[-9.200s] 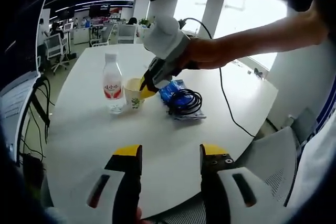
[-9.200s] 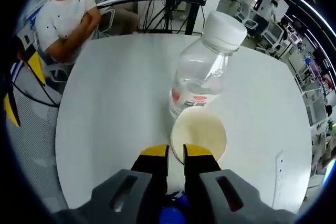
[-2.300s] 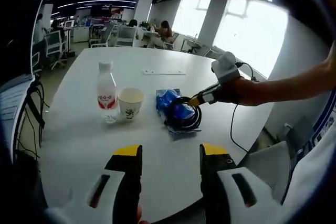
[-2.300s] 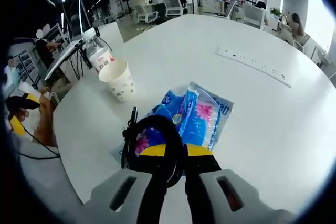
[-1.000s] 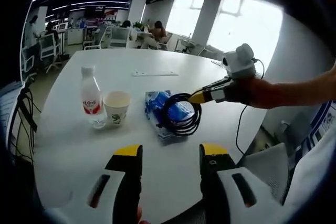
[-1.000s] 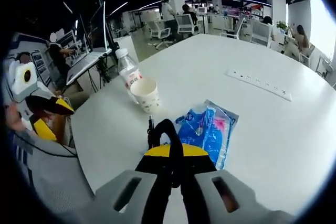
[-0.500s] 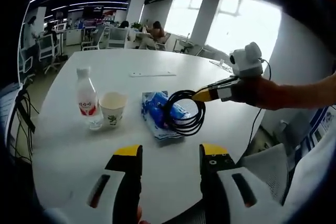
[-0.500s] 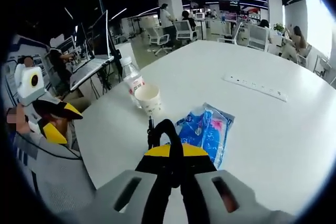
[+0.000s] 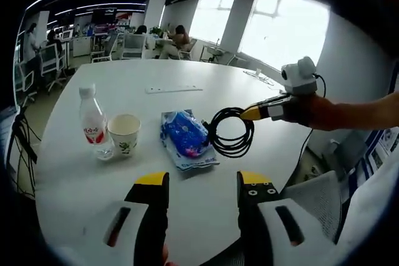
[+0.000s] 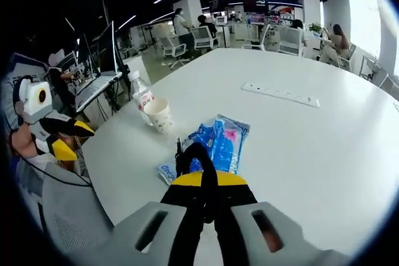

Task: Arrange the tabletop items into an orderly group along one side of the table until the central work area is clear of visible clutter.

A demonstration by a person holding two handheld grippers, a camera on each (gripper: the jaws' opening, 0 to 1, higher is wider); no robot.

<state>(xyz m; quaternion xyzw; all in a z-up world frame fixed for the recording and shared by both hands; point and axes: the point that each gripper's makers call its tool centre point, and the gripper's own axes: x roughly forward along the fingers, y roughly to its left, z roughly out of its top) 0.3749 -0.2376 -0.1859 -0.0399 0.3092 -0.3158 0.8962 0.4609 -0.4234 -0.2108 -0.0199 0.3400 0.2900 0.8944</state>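
Note:
A coil of black cable [image 9: 231, 132] hangs just off the white round table [image 9: 156, 191], to the right of a blue packet [image 9: 185, 142]. My right gripper [image 9: 249, 114] is shut on the coil's rim, held by a person's hand. In the right gripper view the cable [image 10: 195, 156] rises between the closed jaws of the right gripper [image 10: 204, 180], above the blue packet [image 10: 217, 136]. A paper cup [image 9: 123, 134] and a water bottle [image 9: 92, 129] stand side by side left of the packet. My left gripper [image 9: 202, 182] hovers open over the near table edge with nothing between its jaws.
A white power strip [image 9: 173, 90] lies on the far side of the table, also the power strip [image 10: 280, 95]. A grey chair [image 9: 315, 194] stands at the table's right edge. The left gripper [image 10: 59, 136] shows beyond the table's edge, beside cup [image 10: 158, 115] and bottle [image 10: 138, 98].
The right gripper has lifted the cable coil off the blue packet and carried it to the packet's right side. Bottle, cup and packet stay where they were; both cameras shifted.

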